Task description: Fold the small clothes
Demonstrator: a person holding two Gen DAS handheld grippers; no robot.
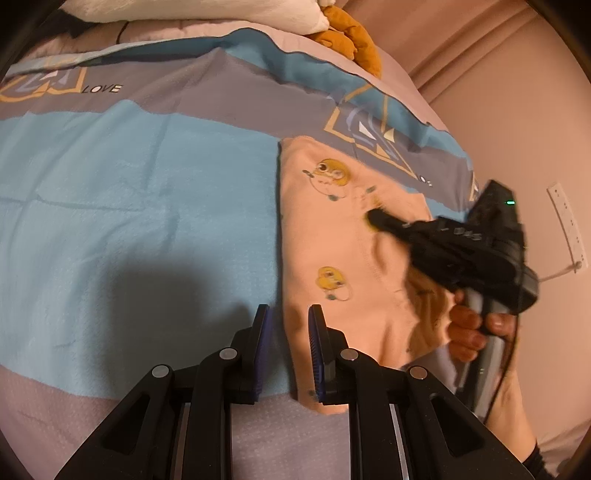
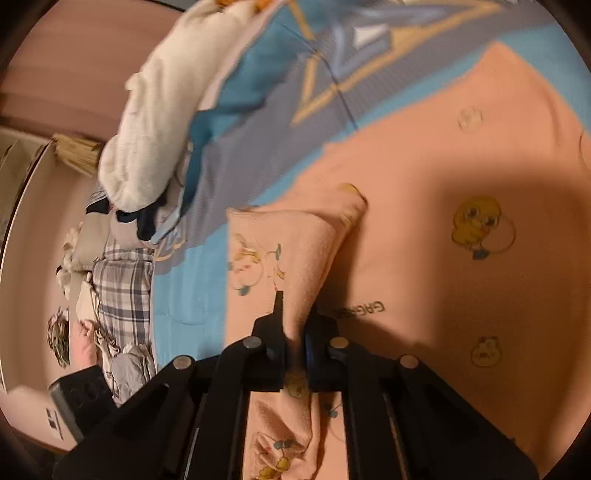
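Note:
A small pink garment (image 1: 332, 229) printed with yellow ducks lies on the bed, right of centre in the left wrist view. My left gripper (image 1: 291, 332) hovers over its near left edge, open, with that edge and blue sheet showing in the narrow gap. My right gripper (image 1: 375, 218) comes in from the right, held by a person's hand (image 1: 469, 328), its tip down on the garment's middle. In the right wrist view the right gripper (image 2: 295, 314) is shut on a raised fold of the pink garment (image 2: 424, 184), which bunches up between the fingers.
The bed cover (image 1: 129, 184) is blue and grey with a printed pattern. A white blanket (image 2: 155, 129) and an orange plush toy (image 1: 351, 33) lie at the far end. Plaid cloth (image 2: 122, 288) lies off to the left. A pink wall with a socket strip (image 1: 567, 221) is to the right.

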